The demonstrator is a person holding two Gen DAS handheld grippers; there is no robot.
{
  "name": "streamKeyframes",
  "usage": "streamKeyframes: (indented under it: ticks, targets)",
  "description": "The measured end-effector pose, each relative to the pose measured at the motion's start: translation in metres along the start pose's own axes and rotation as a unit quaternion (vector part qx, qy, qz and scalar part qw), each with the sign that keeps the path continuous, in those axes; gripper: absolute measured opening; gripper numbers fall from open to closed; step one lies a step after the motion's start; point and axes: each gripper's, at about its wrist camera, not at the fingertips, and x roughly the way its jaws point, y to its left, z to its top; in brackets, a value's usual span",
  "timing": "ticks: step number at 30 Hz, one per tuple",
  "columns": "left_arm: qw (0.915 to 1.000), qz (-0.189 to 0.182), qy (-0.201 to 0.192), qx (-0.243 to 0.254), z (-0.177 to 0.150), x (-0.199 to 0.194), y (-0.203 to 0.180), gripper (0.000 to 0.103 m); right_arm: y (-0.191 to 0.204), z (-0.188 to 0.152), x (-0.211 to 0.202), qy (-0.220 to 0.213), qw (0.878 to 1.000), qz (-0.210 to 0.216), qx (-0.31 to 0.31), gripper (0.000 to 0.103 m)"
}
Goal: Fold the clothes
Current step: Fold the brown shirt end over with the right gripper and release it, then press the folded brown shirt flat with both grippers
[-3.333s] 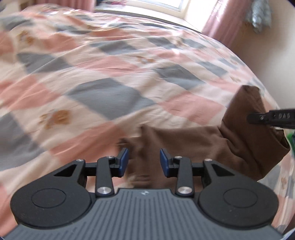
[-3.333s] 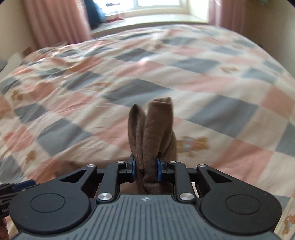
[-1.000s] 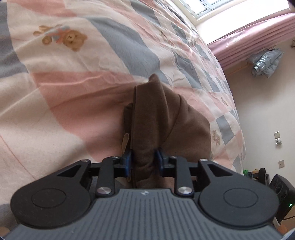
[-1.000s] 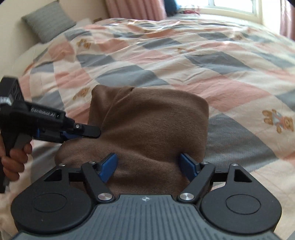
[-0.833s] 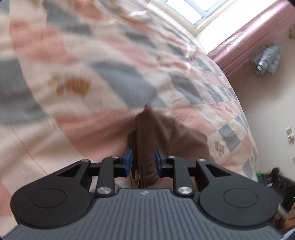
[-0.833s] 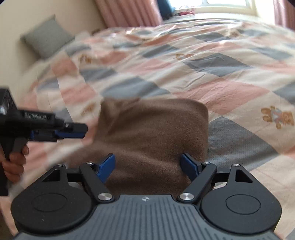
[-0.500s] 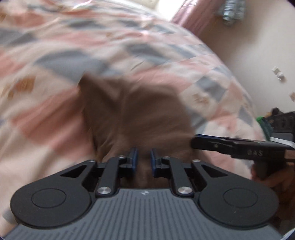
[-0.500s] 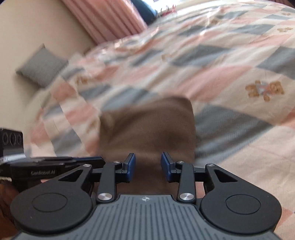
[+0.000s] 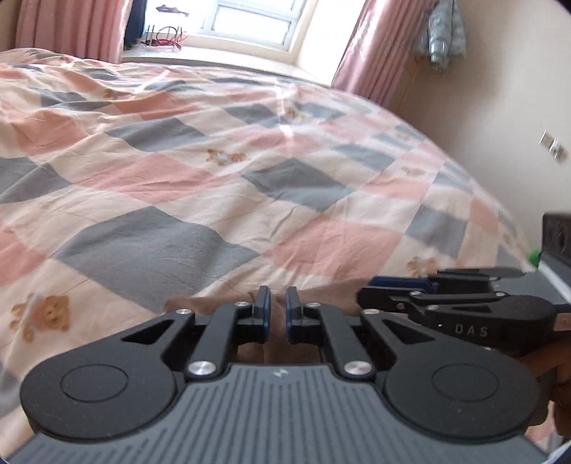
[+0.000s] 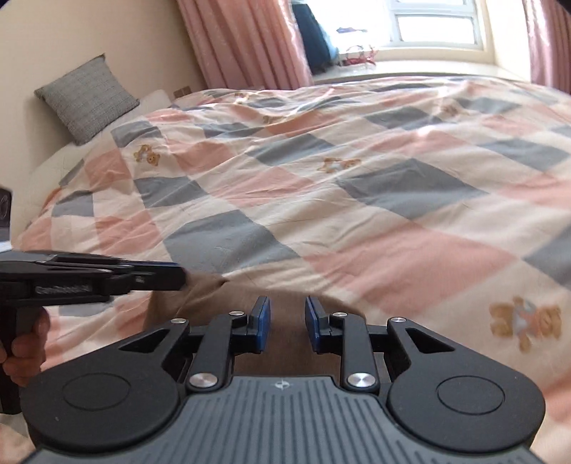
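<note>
Both claws low over brown garment (image 10: 285,342) on bed.

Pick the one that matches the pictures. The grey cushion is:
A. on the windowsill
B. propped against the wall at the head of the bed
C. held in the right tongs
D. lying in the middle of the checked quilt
B: in the right wrist view the grey cushion leans against the cream wall at the upper left, beyond the edge of the checked quilt, with neither tongs near it.
</note>
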Motion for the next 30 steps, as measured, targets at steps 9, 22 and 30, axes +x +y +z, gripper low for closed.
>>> streamKeyframes:
  ticks: [9,22,30]
  targets:
    - [0.9895,0.068,-0.018,-0.126,-0.037,0.017,0.040,0.003,-0.022,-0.032,0.032,0.016,0.998,-0.047,0.040,0.000]
    - [0.9714,0.006,0.073,-0.226,0.013,0.013,0.087,0.036,-0.077,0.008,0.017,0.053,0.983,0.016,0.177,0.046]
    - [0.9700,0.021,0.051,-0.237,-0.007,0.012,0.086,0.003,-0.081,-0.012,0.018,0.035,0.973,0.024,0.227,0.012]
